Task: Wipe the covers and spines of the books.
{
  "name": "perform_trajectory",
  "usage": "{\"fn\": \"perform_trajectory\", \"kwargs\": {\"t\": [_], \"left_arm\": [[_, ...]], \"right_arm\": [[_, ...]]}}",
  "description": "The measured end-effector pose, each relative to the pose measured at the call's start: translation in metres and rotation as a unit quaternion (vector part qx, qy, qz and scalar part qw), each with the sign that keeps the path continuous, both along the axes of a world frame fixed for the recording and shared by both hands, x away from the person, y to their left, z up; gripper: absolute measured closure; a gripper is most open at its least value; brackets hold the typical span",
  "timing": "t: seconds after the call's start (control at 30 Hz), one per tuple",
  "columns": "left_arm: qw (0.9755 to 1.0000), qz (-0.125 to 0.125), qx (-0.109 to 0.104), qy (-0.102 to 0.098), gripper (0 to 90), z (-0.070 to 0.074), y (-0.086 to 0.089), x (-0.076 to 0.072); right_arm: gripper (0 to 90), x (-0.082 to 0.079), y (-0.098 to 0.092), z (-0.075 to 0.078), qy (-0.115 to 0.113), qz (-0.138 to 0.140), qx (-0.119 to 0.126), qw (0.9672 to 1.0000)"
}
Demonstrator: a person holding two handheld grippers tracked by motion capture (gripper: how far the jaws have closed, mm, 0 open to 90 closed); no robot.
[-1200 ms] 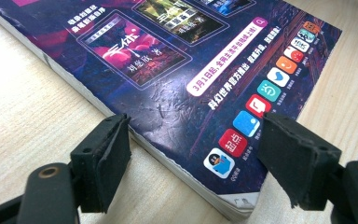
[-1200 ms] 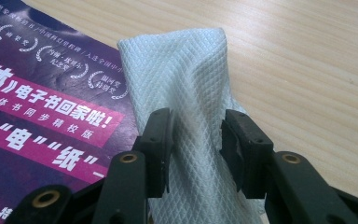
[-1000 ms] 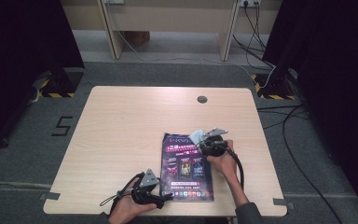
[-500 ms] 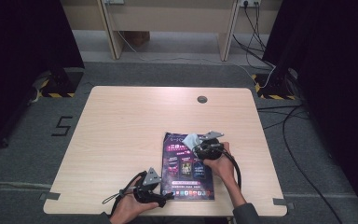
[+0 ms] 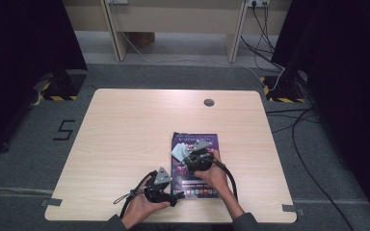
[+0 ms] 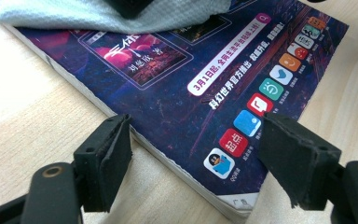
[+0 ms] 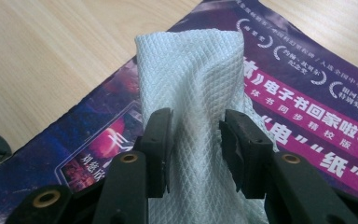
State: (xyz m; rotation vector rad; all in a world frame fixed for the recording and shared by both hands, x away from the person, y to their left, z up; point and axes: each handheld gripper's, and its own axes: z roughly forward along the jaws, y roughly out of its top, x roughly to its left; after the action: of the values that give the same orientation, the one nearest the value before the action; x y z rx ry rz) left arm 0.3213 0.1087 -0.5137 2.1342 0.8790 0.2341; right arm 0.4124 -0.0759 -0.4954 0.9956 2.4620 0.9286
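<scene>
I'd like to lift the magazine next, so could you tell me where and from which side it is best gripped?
Grip the magazine at its near corner, coming in level from the table edge: it lies flat, its page block exposed there, clear of the cloth.

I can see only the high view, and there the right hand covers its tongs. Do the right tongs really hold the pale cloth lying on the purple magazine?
Observer: Yes. The right tongs pinch the pale blue waffle-weave cloth, bunched between the pads; the jaws have just been closing.
Operator: And the left tongs?
Observer: The left tongs are open, astride the near corner of the thin glossy purple magazine, without squeezing it.
</scene>
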Motion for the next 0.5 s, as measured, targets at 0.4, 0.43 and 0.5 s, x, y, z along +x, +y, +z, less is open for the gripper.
{"fn": "perform_trajectory", "kwargs": {"t": [0.4, 0.43, 0.5], "left_arm": [[0.9990, 0.002, -0.033, 0.028, 25.4, 0.012, 0.041, -0.013], [0.9990, 0.001, -0.034, 0.027, 25.4, 0.013, 0.045, -0.016], [0.9991, -0.002, -0.029, 0.031, 25.0, 0.013, 0.051, -0.021]], "right_arm": [[56.3, 0.017, -0.042, 0.002, 0.002, -0.075, -0.005, 0.9972], [57.0, 0.017, -0.041, 0.002, 0.005, -0.077, -0.003, 0.9970], [58.3, 0.014, -0.033, 0.003, -0.009, -0.071, -0.026, 0.9971]]}}
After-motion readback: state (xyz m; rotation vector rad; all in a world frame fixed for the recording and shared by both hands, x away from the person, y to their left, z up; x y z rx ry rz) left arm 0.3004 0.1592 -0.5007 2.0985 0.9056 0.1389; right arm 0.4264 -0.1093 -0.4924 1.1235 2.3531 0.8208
